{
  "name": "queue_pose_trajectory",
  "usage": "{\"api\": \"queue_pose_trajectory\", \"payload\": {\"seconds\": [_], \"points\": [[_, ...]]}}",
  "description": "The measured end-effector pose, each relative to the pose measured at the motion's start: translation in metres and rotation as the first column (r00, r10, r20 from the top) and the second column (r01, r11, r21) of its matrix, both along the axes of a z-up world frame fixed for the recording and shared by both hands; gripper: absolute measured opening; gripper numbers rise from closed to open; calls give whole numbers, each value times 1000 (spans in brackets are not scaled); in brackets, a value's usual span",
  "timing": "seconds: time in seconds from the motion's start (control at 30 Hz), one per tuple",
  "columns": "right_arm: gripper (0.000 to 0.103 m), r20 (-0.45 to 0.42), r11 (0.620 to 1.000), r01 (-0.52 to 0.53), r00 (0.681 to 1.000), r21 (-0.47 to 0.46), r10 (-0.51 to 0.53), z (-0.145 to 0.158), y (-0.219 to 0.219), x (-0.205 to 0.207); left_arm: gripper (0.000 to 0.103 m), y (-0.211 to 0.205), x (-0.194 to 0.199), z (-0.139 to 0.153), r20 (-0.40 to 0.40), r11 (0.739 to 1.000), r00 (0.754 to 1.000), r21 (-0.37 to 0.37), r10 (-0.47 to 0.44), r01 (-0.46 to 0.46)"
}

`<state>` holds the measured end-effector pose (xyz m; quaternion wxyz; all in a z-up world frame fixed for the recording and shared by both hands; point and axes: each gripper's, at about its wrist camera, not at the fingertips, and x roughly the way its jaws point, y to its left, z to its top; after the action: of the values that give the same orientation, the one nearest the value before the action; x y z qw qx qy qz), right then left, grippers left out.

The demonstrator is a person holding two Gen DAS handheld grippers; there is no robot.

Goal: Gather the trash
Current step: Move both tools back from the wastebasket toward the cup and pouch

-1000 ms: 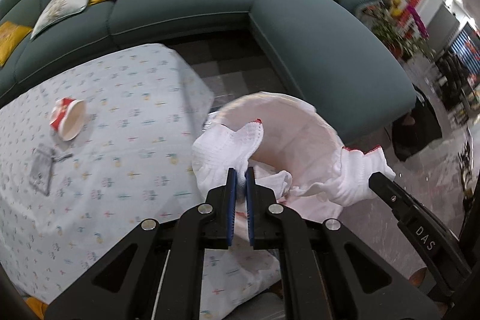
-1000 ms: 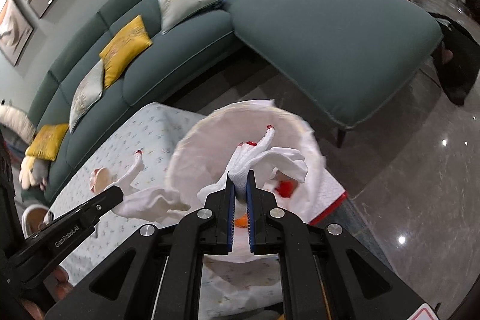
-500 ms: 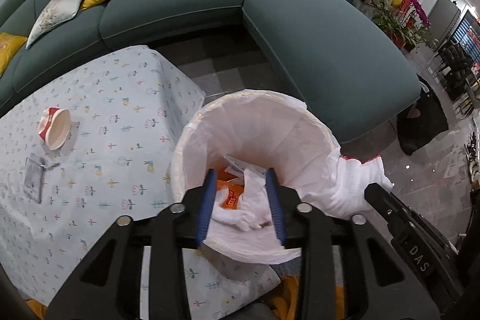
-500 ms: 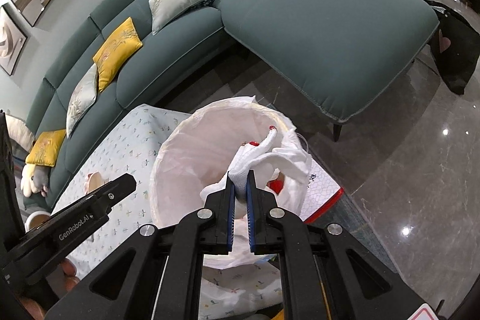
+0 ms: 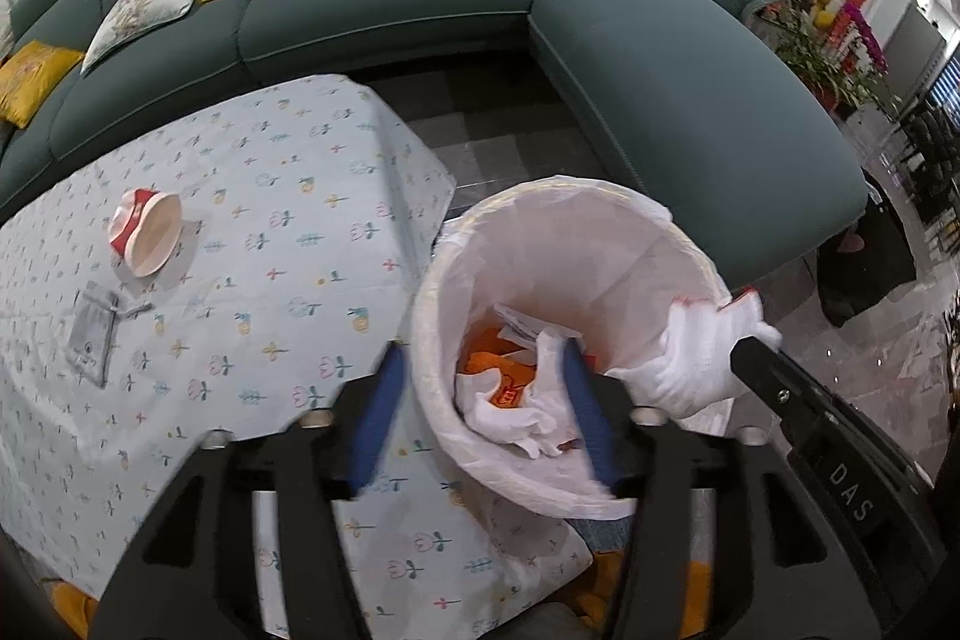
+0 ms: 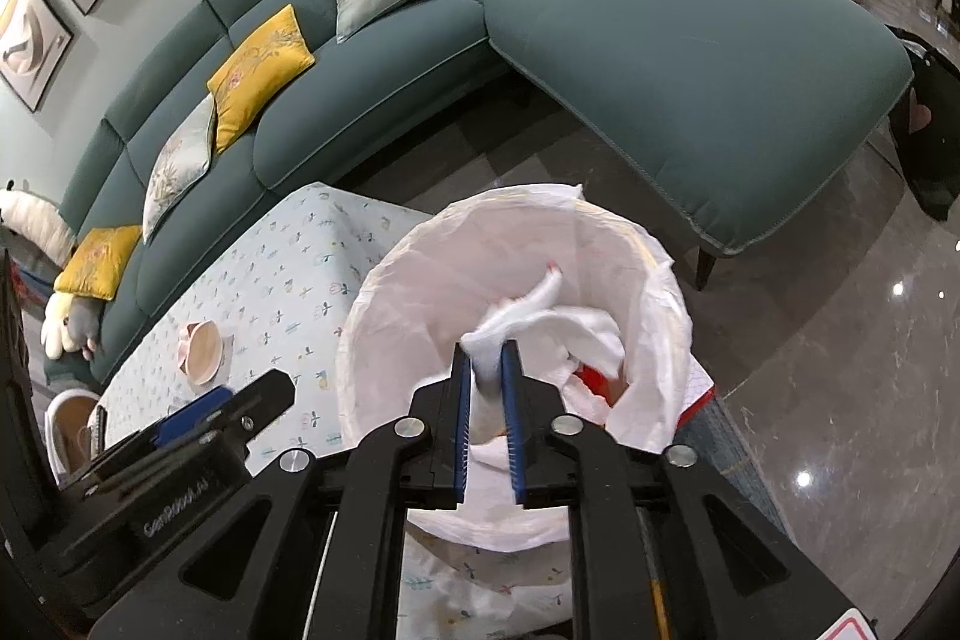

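A round bin with a white liner (image 5: 600, 232) stands beside the table, with orange wrappers and white scraps inside. My left gripper (image 5: 480, 409) hangs over its near rim, jaws opening, nothing between them. A white glove (image 5: 510, 412) lies crumpled in the bin below it. Over the bin's mouth (image 6: 420, 280), my right gripper (image 6: 485, 400) still has a second white glove (image 6: 516, 316) between its pads as its jaws begin opening. From the left wrist view that glove (image 5: 684, 364) sits at the right rim. A tipped red-and-white paper cup (image 5: 147, 232) lies on the table.
The table wears a pale blue flowered cloth (image 5: 270, 232) and also carries a grey pouch (image 5: 96, 334). A teal sofa (image 5: 390, 10) with yellow and grey cushions curves behind the table and bin. Glossy floor (image 6: 840, 370) lies to the right of the bin.
My left gripper opened wide and let its white glove fall into the bin. The right gripper drifted over the bin with its glove, and its jaws parted slightly.
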<state>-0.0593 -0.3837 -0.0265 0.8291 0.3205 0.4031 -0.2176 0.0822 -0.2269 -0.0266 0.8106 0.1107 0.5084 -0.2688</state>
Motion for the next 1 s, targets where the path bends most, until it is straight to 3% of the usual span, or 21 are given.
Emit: {"api": "queue_pose_trajectory", "payload": {"seconds": [0.17,0.6,1.0], "points": [[14,-5,1000,-26,1000,-10,26,4,10,13,57,16,9,-2,-8,999,999,-2,35,-35],[32,-26,993,-94,995,-65,93,19,55,37,67,68,23,-1,-17,991,991,-17,129,-130],[47,-56,975,-189,981,-115,183,33,114,64,71,145,41,1,-25,965,966,-33,258,-259]]}}
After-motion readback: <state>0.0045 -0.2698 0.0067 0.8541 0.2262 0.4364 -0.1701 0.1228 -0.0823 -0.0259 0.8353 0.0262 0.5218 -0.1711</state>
